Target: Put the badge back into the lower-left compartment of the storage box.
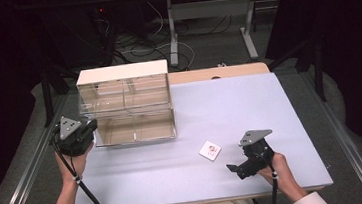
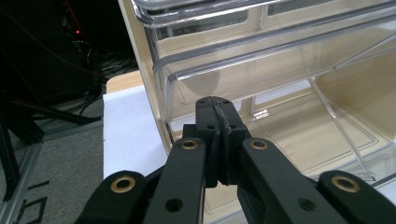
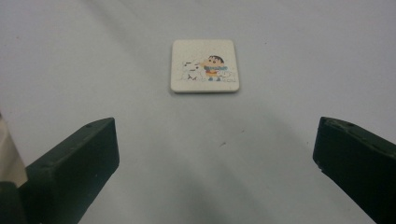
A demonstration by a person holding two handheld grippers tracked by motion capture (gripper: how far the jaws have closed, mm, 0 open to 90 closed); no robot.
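Right gripper [image 3: 215, 154]: jaws wide apart, aimed at the square cartoon tile [image 3: 205, 66] lying flat near the worktop [image 1: 249, 100] front edge. Lower squarely, straddle opposite tile edges, then close. Left gripper [image 2: 219, 116]: jaws together, at the clear drawer cabinet [image 1: 126, 104] by the left edge.

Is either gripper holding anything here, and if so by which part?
Nothing is held. The left gripper is shut on nothing beside the clear drawer unit; the right gripper is open before the small tile.
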